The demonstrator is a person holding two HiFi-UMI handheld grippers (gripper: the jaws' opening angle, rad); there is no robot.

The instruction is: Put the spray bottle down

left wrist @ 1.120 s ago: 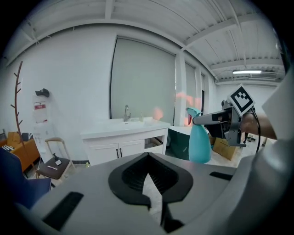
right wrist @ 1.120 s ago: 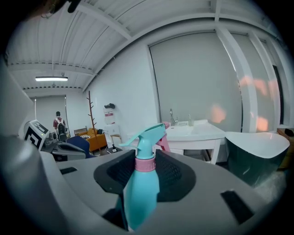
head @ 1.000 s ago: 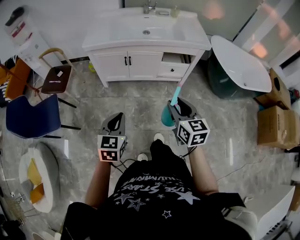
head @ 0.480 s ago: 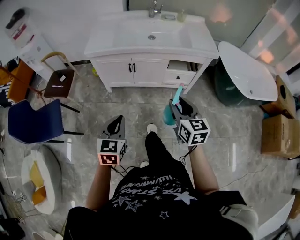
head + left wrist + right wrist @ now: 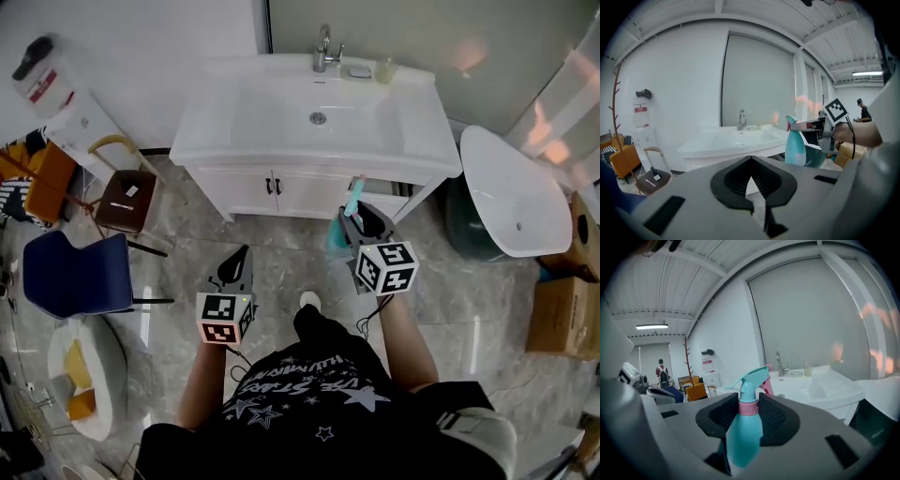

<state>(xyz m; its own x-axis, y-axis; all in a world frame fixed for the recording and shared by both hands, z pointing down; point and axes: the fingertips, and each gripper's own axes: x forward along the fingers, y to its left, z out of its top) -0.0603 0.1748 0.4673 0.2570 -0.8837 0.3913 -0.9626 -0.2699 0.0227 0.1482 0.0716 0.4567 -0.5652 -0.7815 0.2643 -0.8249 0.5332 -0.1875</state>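
1 teal spray bottle [image 5: 744,437] sits upright, grasped by the right tongs [image 5: 750,405] aimed at the sink [image 5: 234,122]; left tongs [image 5: 753,199] clenched, empty.

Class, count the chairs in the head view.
3: a brown chair left of the cabinet, a blue chair below it, an orange chair at the left edge. Others may be hidden.
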